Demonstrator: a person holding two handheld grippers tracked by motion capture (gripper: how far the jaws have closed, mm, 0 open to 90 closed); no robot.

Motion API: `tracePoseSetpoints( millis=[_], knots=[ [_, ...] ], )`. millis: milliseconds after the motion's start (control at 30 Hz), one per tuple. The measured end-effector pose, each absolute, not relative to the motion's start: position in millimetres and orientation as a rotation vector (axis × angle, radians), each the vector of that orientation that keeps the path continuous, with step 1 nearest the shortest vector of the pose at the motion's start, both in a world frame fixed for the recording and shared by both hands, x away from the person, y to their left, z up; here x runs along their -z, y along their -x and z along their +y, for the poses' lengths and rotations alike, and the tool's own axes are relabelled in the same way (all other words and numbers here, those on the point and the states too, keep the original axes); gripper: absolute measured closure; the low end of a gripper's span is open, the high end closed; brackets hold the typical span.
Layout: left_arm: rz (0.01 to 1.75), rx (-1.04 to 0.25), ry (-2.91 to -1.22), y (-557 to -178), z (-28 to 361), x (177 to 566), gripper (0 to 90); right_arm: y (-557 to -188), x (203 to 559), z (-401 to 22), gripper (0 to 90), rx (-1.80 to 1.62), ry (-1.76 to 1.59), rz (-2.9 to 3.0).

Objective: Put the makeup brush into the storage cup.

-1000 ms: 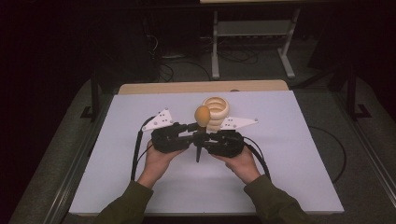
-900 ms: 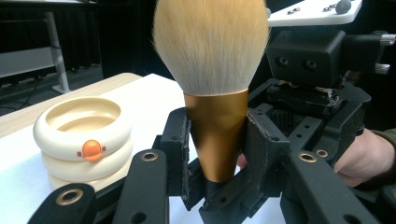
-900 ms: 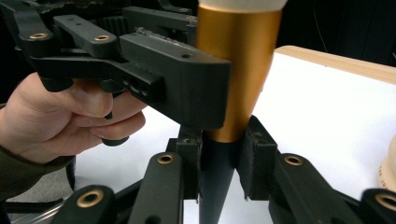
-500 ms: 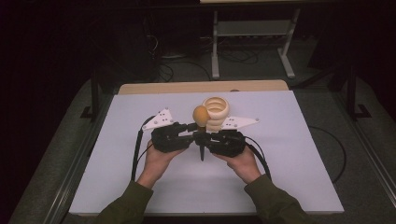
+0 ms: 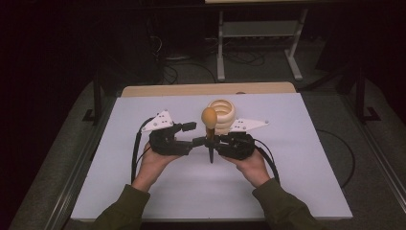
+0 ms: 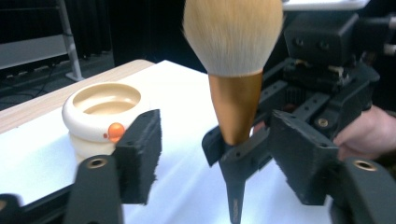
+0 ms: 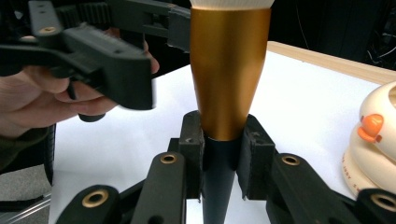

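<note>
- High view: white counter (image 5: 297, 191); person's two hands meet at its middle. Left gripper (image 5: 187, 135) and right gripper (image 5: 207, 141) face each other. Makeup brush (image 5: 209, 125) stands upright between them, bristles up, black handle tip down. Cream ringed pot (image 5: 223, 115) just behind the brush. Metal stand (image 5: 258, 33) on the floor beyond the counter.
- Left gripper view: jaws spread wide, grasping nothing. Brush (image 6: 233, 70) ahead, clamped in the right gripper (image 6: 243, 149). Cream ringed pot (image 6: 100, 116), with an orange knob, partly behind one jaw.
- Right gripper view: jaws clenched on the brush (image 7: 229, 70) where the gold ferrule meets the black handle. Left gripper (image 7: 98, 42) and hand behind; pot (image 7: 373, 135) at the edge.
</note>
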State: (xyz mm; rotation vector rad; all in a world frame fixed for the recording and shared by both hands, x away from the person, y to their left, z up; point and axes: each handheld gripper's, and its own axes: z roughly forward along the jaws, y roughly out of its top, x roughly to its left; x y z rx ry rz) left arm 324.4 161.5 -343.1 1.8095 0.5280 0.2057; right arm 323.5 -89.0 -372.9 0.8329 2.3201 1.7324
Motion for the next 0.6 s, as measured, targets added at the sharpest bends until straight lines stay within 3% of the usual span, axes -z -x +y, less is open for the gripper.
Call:
tracePoseSetpoints(
  millis=[600],
  knots=[
    [0.548, -0.253, -1.897, -307, 191, 352, 10.7, -324, 369, -100, 73.1, -1.73, -0.844, 2.291]
  ],
)
